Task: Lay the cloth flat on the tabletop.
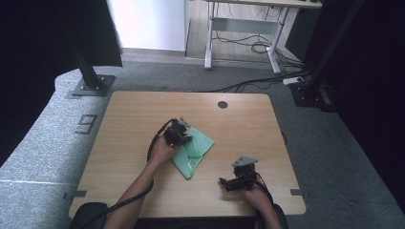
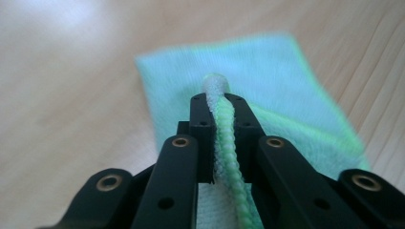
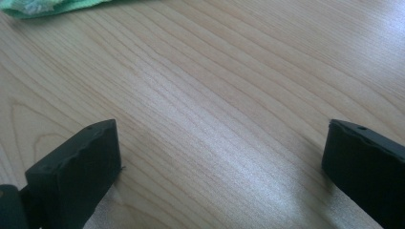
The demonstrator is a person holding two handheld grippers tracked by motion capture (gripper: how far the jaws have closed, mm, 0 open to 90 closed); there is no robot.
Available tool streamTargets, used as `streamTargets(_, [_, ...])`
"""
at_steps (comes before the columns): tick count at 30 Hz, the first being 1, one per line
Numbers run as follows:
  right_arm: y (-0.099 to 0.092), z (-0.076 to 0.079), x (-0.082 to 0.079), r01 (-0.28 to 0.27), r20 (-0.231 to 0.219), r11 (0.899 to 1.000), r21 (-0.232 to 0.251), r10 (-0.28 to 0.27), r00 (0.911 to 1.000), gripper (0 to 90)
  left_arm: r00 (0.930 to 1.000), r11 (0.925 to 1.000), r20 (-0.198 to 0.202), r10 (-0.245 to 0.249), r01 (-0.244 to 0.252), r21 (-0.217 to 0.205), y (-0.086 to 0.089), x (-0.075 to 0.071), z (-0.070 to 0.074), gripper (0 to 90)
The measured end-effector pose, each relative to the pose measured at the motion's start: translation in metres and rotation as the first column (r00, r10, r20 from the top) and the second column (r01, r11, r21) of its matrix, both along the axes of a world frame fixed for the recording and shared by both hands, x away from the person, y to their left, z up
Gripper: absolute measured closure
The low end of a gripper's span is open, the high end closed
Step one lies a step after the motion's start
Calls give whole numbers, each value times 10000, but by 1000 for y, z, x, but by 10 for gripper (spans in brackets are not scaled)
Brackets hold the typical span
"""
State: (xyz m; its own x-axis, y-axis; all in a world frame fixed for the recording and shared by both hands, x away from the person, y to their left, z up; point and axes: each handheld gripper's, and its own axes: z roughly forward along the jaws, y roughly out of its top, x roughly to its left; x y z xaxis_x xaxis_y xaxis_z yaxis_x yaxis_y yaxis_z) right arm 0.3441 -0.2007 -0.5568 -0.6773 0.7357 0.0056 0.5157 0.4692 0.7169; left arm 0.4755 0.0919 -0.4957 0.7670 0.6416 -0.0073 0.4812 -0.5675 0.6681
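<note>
Black jaws of the left gripper [image 2: 222, 119] are pinching a raised fold of the green cloth [image 2: 267, 76], a detail the left gripper view is revealing; the cloth is lying mid-table [image 1: 124, 114]. Farther right, the right gripper [image 1: 239, 179] is resting with jaws spread wide over bare wood, with open room toward the table's right edge.

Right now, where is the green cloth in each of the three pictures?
High view: the green cloth lies mid-table, under the left gripper.
Left gripper view: it stretches ahead up the middle, with a fold of it pinched between the jaws.
Right gripper view: just a corner at the top left edge.
Shared landmark: the wooden table.
</note>
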Motion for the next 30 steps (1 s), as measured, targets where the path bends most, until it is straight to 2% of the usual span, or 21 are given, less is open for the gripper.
streamTargets(1, [0, 0, 0, -4, 5, 10000, -1, 4, 10000, 0, 9998, 9998, 177, 109, -105, -190, 3, -1, 6, 834])
streamTargets(2, [0, 0, 0, -19, 19, 10000, -14, 19, 10000, 0, 9998, 9998, 177, 109, -105, -190, 3, -1, 6, 833])
streamTargets(3, [0, 0, 0, -16, 20, 10000, -8, 16, 10000, 0, 9987, 9984, 448, 263, -240, -510, 9, -1, 18, 829])
streamTargets(6, [0, 0, 0, -20, 20, 10000, -13, 20, 10000, 0, 9961, 9958, 698, 542, -488, -769, 20, -3, 28, 814])
streamTargets(7, [0, 0, 0, -20, 20, 10000, -13, 20, 10000, 0, 9961, 9958, 698, 542, -488, -769, 20, -3, 28, 814])
streamTargets(8, [0, 0, 0, -20, 22, 10000, -16, 20, 10000, 0, 9936, 9929, 776, 818, -745, -923, 29, -4, 31, 813])
streamTargets(9, [0, 0, 0, -20, 22, 10000, -16, 20, 10000, 0, 9936, 9929, 776, 818, -745, -923, 29, -4, 31, 814])
streamTargets(10, [0, 0, 0, -18, 21, 10000, -15, 18, 10000, 0, 9908, 9898, 765, 1118, -1041, -976, 38, -5, 30, 815])
streamTargets(11, [0, 0, 0, -18, 21, 10000, -15, 18, 10000, 0, 9908, 9898, 765, 1118, -1041, -976, 38, -5, 30, 815])
streamTargets(13, [0, 0, 0, -20, 21, 10000, -17, 20, 10000, 0, 9878, 9866, 668, 1403, -1339, -929, 48, -5, 25, 815])
streamTargets(16, [0, 0, 0, -6, 0, 10000, -7, 6, 10000, 0, 9802, 9785, 332, 1950, -1920, -757, 68, -6, 11, 815])
streamTargets(18, [0, 0, 0, -7, 4, 10000, -8, 7, 10000, 0, 9784, 9762, 268, 2051, -2025, -773, 71, -7, 8, 815])
streamTargets(20, [0, 0, 0, -9, 4, 10000, -7, 9, 10000, 0, 9718, 9692, 8, 2359, -2352, -725, 85, -10, -2, 815])
streamTargets(24, [0, 0, 0, -4, -1, 10000, -8, 4, 10000, 0, 9628, 9618, -315, 2685, -2697, -461, 99, -13, -19, 815])
streamTargets(27, [0, 0, 0, 5, 0, 10000, -2, -5, 10000, 0, 9600, 9603, -450, 2762, -2776, -274, 104, -14, -25, 812])
streamTargets(28, [0, 0, 0, 2, 0, 10000, 0, -2, 10000, 0, 9560, 9575, -612, 2869, -2882, -133, 108, -14, -31, 811])
streamTargets(29, [0, 0, 0, 2, 0, 10000, 0, -2, 10000, 0, 9560, 9575, -612, 2869, -2882, -133, 108, -14, -31, 806])
streamTargets(30, [0, 0, 0, -1, 7, 10000, -2, 1, 10000, 0, 9521, 9543, -721, 2973, -2987, -97, 112, -15, -35, 794])
